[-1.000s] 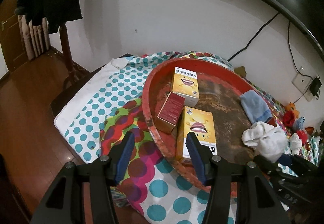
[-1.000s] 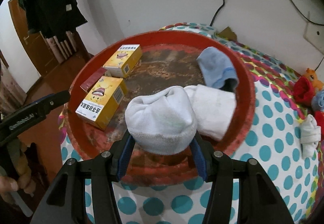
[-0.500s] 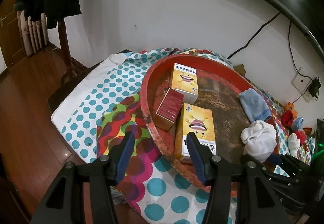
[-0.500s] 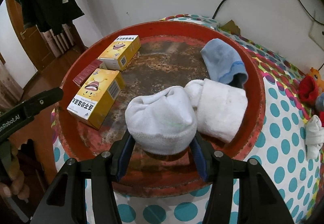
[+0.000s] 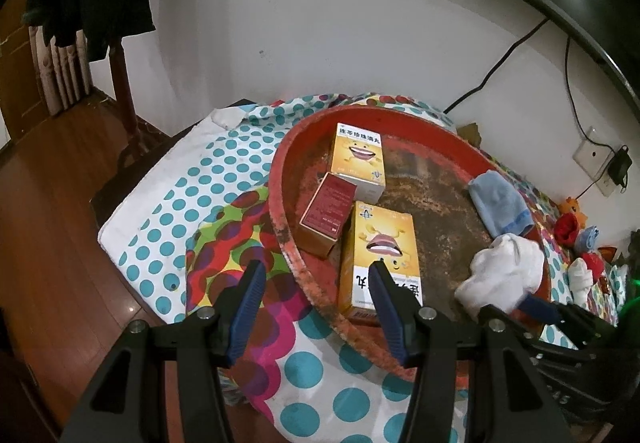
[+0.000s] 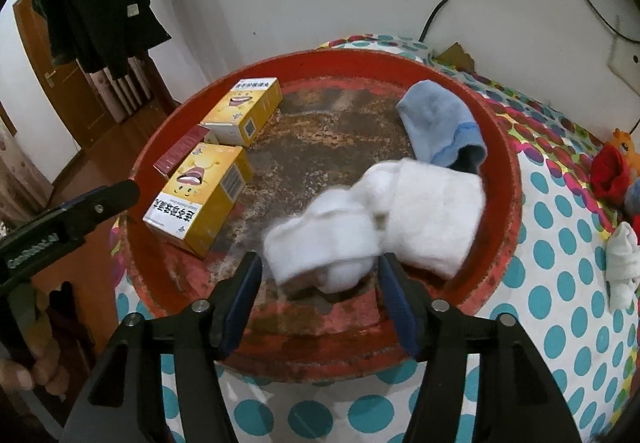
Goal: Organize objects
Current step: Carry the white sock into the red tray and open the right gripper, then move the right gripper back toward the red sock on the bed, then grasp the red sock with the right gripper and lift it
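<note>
My right gripper (image 6: 320, 295) has just been opening; its jaws now stand apart, and the white sock bundle (image 6: 324, 243) that lies between them shows blurred and clear of both pads. I judge it released and dropping onto the near part of the red tray (image 6: 508, 179), against the second white sock (image 6: 432, 211) to its right. My left gripper (image 5: 316, 303) hangs with jaws apart and nothing between them, over the tray's near-left rim.

Contents of tray: two yellow boxes (image 6: 200, 199) and a dark red box (image 6: 180, 149) on the left, a blue sock (image 6: 440, 127) at the far right, white socks near right.

Risks noted:
- The bundle lands close to the near rim. It is soft and rolled, so it may bounce or unroll towards the edge and slip onto the dotted cloth (image 6: 560, 283).
- Pulling my right gripper back low could catch a pad on the fabric and drag it out.
- The left pad sits just in front of the near yellow box; a forward move could nudge that box into the red one.
- More small toys and a sock (image 6: 622, 255) lie outside on the right, so sorting appears unfinished.
</note>
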Action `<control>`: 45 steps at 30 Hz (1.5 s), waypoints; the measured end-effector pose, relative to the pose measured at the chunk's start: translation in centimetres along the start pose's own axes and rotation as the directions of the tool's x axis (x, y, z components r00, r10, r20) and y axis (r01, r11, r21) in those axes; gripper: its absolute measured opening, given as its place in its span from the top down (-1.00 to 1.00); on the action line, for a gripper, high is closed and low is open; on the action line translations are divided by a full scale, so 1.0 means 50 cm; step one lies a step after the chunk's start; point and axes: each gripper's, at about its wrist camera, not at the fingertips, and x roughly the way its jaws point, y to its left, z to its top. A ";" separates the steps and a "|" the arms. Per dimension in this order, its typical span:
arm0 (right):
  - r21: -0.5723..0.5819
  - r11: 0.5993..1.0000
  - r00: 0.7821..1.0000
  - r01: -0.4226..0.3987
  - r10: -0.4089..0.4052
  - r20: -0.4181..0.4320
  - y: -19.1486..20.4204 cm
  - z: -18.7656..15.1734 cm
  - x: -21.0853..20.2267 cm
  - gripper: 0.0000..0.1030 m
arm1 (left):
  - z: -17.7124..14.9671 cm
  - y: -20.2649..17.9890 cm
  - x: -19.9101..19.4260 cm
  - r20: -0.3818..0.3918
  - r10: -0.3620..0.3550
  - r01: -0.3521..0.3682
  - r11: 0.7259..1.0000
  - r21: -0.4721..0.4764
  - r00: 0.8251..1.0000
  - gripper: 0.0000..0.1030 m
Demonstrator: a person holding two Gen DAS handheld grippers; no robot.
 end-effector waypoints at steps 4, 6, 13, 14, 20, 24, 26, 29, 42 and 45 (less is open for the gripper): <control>0.010 1.000 1.000 -0.005 0.004 0.022 -0.013 0.000 -0.022 -0.27 | -0.002 -0.003 0.004 -0.007 -0.003 0.003 1.000 0.005 1.000 -0.07; 0.020 1.000 0.999 -0.014 0.014 0.034 -0.023 -0.002 -0.035 -0.27 | -0.003 -0.006 0.001 0.000 -0.001 0.001 1.000 0.014 1.000 -0.06; 0.057 0.998 0.996 0.026 -0.030 0.082 -0.087 -0.019 -0.084 -0.31 | -0.007 -0.019 0.000 0.000 -0.001 0.001 0.999 0.041 1.000 -0.07; 0.071 0.997 0.995 0.038 -0.044 0.085 -0.103 -0.023 -0.089 -0.31 | -0.008 -0.020 -0.001 0.002 0.001 -0.001 0.999 0.044 1.000 -0.07; 0.179 0.973 0.980 0.145 -0.167 0.110 -0.237 -0.044 -0.126 -0.32 | -0.016 -0.040 -0.002 0.009 0.004 -0.005 0.996 0.093 1.000 -0.06; 0.249 0.930 0.946 0.269 -0.304 0.113 -0.336 -0.053 -0.153 -0.33 | -0.018 -0.048 -0.002 0.010 0.010 -0.011 0.993 0.114 1.000 -0.06; 0.299 0.906 0.932 0.300 -0.345 0.109 -0.391 -0.057 -0.166 -0.35 | -0.019 -0.051 -0.001 0.012 0.015 -0.017 0.993 0.120 1.000 -0.07; 0.384 0.866 0.920 0.319 -0.381 0.095 -0.470 -0.060 -0.180 -0.35 | -0.019 -0.052 -0.004 0.022 0.012 -0.015 0.993 0.119 1.000 -0.06; 0.495 0.813 0.924 0.307 -0.379 0.050 -0.604 -0.053 -0.126 -0.52 | -0.026 -0.070 -0.006 0.046 0.020 -0.028 0.985 0.172 0.999 -0.07; 0.508 0.815 0.938 0.278 -0.345 0.042 -0.614 -0.049 -0.099 -0.52 | -0.030 -0.073 -0.001 0.045 0.032 -0.039 0.982 0.182 0.998 -0.07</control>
